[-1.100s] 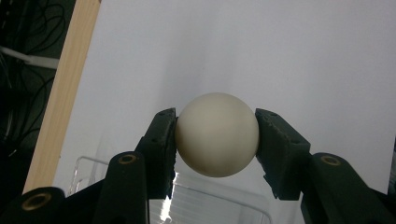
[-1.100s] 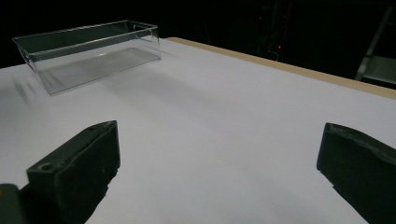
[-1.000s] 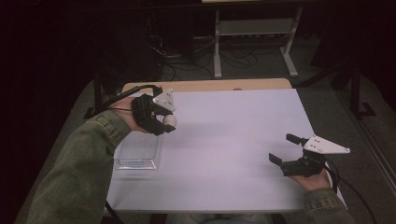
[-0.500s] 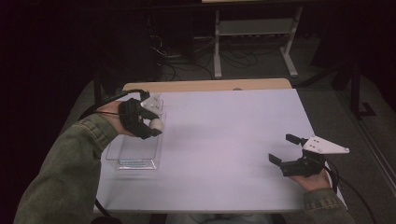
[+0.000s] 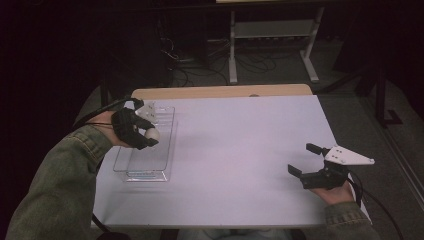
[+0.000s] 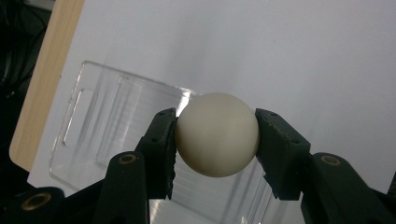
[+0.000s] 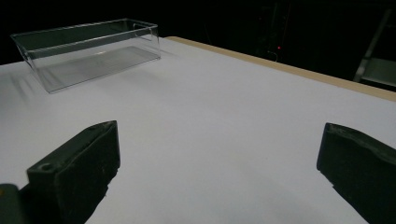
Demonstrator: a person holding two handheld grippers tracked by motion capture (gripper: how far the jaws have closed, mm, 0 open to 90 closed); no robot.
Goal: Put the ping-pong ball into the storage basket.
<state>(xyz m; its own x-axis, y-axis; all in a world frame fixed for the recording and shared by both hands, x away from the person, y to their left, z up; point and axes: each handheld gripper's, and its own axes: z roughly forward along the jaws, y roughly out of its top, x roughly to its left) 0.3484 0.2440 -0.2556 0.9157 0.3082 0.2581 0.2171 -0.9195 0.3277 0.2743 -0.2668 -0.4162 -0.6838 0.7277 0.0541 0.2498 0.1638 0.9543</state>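
Left hand-held gripper (image 6: pixel 216 135) clamps a smooth, cream-white ball (image 6: pixel 217 134) above the clear bin (image 5: pixel 145 145).

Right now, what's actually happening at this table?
A person works at a white-topped table with a gripper in each hand. The left gripper is clamped on a cream-white ball, held above a clear plastic bin near the table's left edge. The bin looks empty. The right gripper sits at the table's right side with its jaws apart and nothing between them. By the look of it, the ball is about to go into the bin.
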